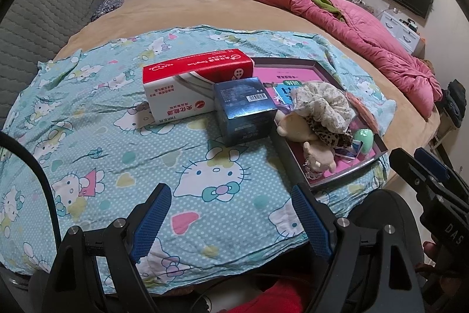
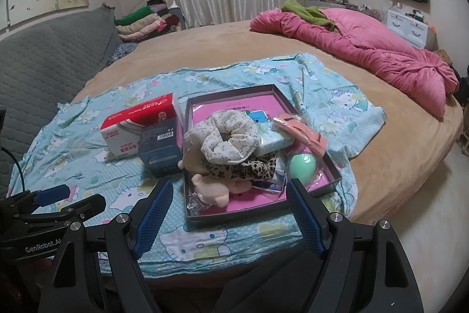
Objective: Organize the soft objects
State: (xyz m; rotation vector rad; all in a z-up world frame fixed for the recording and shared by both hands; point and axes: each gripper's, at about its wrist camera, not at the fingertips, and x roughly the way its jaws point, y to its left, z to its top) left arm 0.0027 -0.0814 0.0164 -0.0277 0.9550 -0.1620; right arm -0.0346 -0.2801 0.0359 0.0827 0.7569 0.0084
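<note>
Both tongs, left point(image 1: 231, 217) and right point(image 2: 228, 213), wide apart and empty above the cartoon-print cloth point(image 1: 96, 137).

My left gripper point(image 1: 231, 197) and right gripper point(image 2: 228, 192) are black frames with blue cross-hatched finger pads point(image 1: 152, 222) and silver screws point(image 1: 342, 222). White "GenRobot.AI" lettering sits at nine o'clock in the right view. Red cloth point(image 1: 281, 295) at six o'clock, possibly my sleeve.
</note>
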